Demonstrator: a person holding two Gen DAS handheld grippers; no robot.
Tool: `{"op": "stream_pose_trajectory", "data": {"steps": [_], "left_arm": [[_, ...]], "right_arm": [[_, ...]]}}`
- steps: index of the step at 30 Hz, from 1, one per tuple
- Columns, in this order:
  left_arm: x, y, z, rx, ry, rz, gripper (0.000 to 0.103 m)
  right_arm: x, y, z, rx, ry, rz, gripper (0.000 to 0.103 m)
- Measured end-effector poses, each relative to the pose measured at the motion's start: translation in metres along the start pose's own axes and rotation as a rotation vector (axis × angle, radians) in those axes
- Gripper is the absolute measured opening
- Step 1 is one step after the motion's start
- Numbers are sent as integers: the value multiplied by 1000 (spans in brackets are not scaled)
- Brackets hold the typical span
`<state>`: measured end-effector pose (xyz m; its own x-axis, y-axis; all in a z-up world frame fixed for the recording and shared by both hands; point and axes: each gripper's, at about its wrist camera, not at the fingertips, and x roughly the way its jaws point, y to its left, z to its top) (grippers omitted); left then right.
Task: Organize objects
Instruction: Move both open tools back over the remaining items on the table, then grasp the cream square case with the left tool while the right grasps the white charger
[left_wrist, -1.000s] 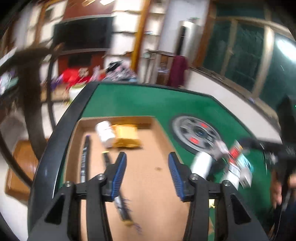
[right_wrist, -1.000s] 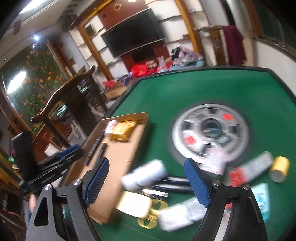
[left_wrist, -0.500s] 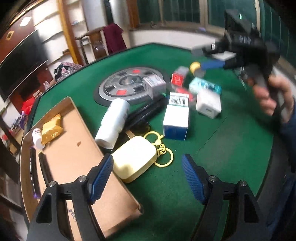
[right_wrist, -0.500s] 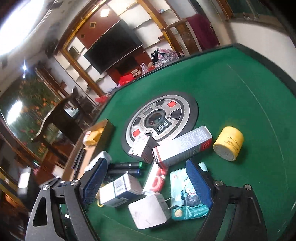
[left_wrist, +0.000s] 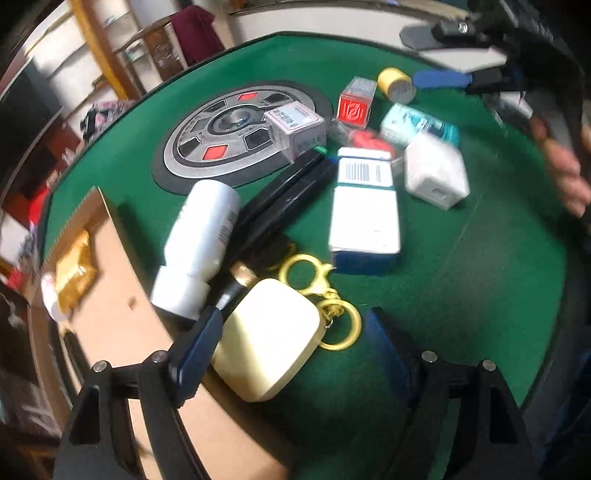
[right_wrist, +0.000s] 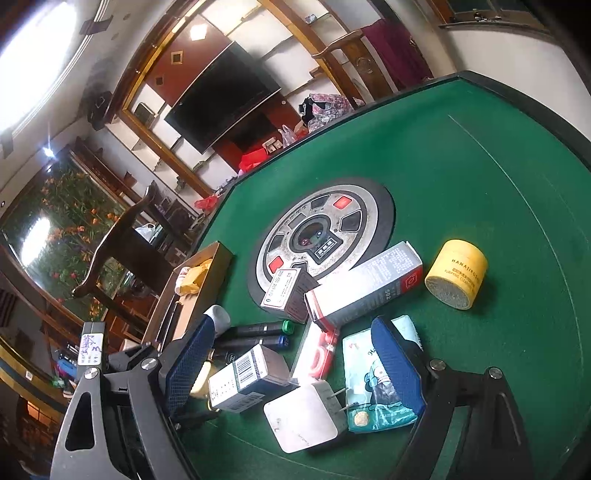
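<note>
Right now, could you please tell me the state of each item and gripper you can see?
Left gripper: opening, fingers around the cream case, not gripping.
Right gripper: open, over the charger.
Cream case: lying half on the tray edge.
White bottle: on its side.
Yellow jar: on its side.
Charger: prongs out.
Cardboard tray: partly filled.

Place: home living room.
Table: green-felt mahjong table (right_wrist: 461, 177) with round control panel (right_wrist: 317, 240) at centre.
Wall: dark flat television (right_wrist: 221, 96) set in wooden shelving (right_wrist: 147, 74).
Seating: carved wooden chair (right_wrist: 114, 251).
Window: orange-flowered greenery (right_wrist: 62, 221) behind glass.
</note>
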<state>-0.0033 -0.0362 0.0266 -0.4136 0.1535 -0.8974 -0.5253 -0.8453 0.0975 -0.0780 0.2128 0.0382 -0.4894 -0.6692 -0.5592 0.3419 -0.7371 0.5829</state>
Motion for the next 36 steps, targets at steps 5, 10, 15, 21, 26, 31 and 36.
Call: {"op": "stream_pose_trajectory", "data": {"steps": [5, 10, 15, 21, 26, 31, 36], "left_arm": [[-18, -20, -7, -107, -87, -176, 75], [-14, -15, -6, -141, -103, -66, 75], [7, -2, 1, -90, -18, -10, 75], [4, -31, -6, -117, -54, -114, 64], [3, -35, -7, -236, -119, -116, 51], [3, -35, -8, -240, -127, -97, 50], [4, -40, -8, -231, -133, -70, 50]], "right_arm": [[8, 3, -3, -18, 47, -6, 91], [9, 4, -6, -21, 57, 1, 91], [11, 6, -7, -21, 69, 14, 91], [8, 9, -9, -33, 72, 15, 91], [15, 24, -18, -120, 120, -9, 91], [31, 49, -43, -340, 181, -150, 91], [48, 54, -66, -509, 211, -314, 72]]}}
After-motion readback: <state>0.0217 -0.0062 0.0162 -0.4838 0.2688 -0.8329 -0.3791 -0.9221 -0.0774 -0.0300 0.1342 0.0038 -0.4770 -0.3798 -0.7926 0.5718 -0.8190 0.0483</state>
